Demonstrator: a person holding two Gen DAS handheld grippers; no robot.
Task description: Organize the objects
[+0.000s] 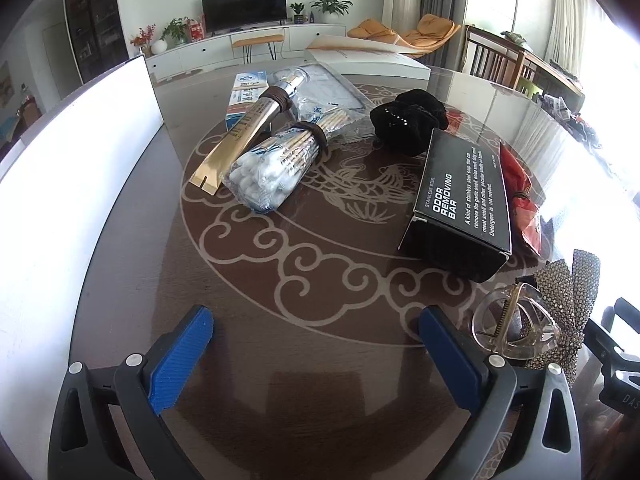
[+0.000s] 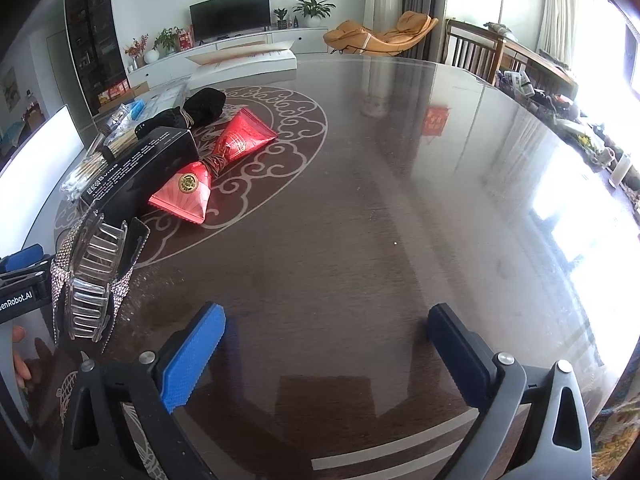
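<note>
My left gripper is open and empty above the dark patterned table. Ahead lie a bag of cotton swabs, a gold tube, a toothpaste box, a black scrunchie, a black odor-removing-bar box and a red packet. A clear hair claw with a rhinestone bow lies just right of my left gripper. My right gripper is open and empty; the hair claw is to its left, with the red packet and black box farther off.
A white container wall stands at the table's left. A white box with a flap sits at the far edge. Clear plastic packets lie behind the tube. Chairs stand at the far right.
</note>
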